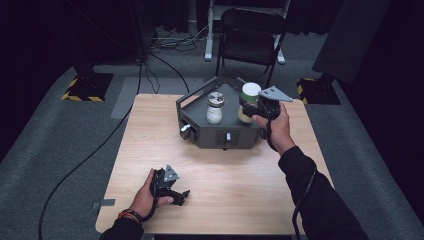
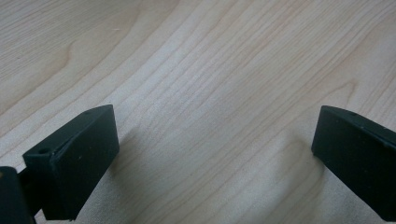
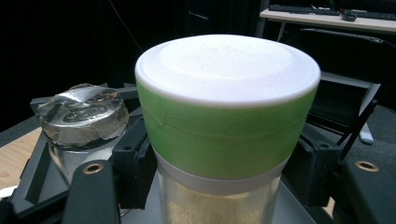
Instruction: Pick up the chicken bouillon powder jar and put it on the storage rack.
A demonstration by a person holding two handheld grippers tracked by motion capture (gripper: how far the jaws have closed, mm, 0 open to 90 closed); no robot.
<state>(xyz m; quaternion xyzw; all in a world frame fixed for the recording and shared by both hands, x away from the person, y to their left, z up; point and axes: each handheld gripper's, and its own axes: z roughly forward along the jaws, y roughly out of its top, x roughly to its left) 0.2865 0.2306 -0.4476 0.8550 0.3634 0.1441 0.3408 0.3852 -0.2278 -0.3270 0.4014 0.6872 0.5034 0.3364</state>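
Right gripper (image 1: 254, 111) holds the green-banded jar (image 1: 248, 101), its jaws pinched on the clear body just under the green band, one on each side, as the right gripper view shows (image 3: 227, 140). White lid on top, pale powder or granules visible through the wall. Long axis of the jar runs vertical; it stands upright in the grip. It sits over the right-hand part of the dark tray (image 1: 192, 100), which stands at the far middle of the wooden table (image 1: 150, 140); whether its base rests on the tray floor or hangs just above it cannot be told. Key relation: the second jar (image 1: 215, 107), clear with a silvery faceted lid, stands upright on the same tray just to the left of the held jar, near but apart, a gap showing between them. Any lateral move leftward would close that gap; judged safer paths are straight down or up. Left gripper (image 1: 172, 192) rests on the near left of the table, jaws spread wide over bare wood, nothing between them, well apart from the tray. Right hand is plainly the nearer one.
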